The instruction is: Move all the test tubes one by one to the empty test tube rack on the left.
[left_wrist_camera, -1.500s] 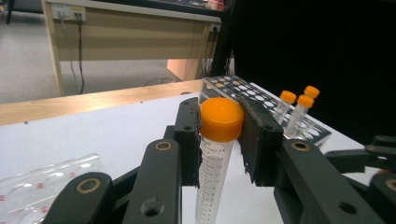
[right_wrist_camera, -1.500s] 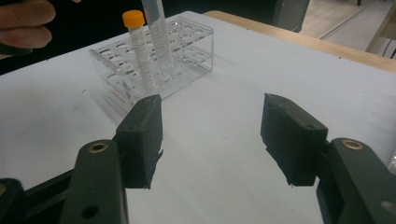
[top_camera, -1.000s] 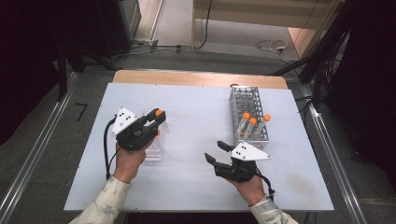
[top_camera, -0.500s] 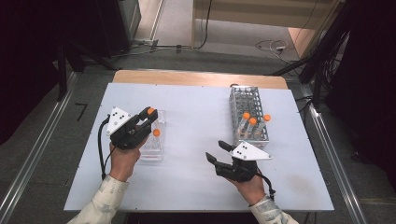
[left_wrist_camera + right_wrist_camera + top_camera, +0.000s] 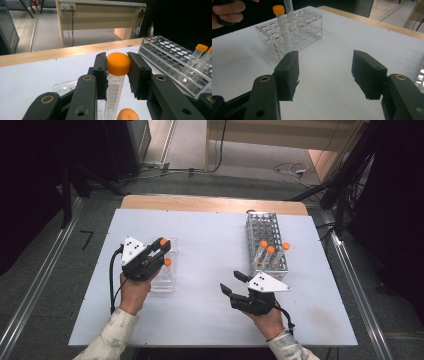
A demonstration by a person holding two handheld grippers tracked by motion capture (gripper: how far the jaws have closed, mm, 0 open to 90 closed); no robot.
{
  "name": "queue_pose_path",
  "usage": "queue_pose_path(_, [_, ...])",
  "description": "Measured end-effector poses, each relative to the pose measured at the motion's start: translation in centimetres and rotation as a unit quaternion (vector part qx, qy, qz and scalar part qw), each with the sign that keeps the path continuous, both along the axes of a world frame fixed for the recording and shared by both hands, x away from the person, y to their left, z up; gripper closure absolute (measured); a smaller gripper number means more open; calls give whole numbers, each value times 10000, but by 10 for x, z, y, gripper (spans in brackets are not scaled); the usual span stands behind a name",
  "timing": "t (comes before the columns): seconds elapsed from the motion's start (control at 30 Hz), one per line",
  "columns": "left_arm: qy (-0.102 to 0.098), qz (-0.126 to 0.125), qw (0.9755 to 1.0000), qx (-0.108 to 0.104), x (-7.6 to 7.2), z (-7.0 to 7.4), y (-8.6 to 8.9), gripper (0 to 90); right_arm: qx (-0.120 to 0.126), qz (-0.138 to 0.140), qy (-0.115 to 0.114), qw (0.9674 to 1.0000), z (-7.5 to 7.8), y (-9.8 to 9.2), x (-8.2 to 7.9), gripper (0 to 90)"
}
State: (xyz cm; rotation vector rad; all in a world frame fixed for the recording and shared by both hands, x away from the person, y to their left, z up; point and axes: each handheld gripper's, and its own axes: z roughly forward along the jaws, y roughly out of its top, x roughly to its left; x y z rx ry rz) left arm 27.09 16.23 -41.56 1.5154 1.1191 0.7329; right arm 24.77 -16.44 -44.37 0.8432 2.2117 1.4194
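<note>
From up high, a person's two hands come in over a white table, and each hand holds a black gripper. The left gripper sits over a small clear rack on the left side of the table, and an orange cap shows right at its tip, with a second orange cap just beside it, lower in the rack. The right gripper rests low near the front of the table, with its two black jaws spread wide and nothing between them. A little way behind it stands a silver metal rack with three orange-capped tubes in its near end. In the left gripper view, the left gripper is squeezed tight on a tube with an orange cap; the two black pads press on the cap from both sides, and the clear tube with its little marks hangs straight down between them. Another orange cap sits just below, and the metal rack stands off to the right. In the right gripper view, the right gripper is wide open over bare white table, gripping nothing. Farther off, the clear rack holds an orange-capped tube standing upright, with a second tube just beside it whose top runs out of the picture.
</note>
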Motion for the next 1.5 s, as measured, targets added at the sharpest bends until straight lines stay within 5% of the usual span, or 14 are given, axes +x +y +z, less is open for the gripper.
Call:
queue_pose_path(0.7, [195, -30, 9996, 226, -4, -16, -8, 684, -56, -27, -16, 10000, -1, 0, 0, 373])
queue_pose_path(1.5, [217, -26, 9998, -44, -8, -14, -4, 565, 2, -171, -44, 9998, 2, -11, 1, 373])
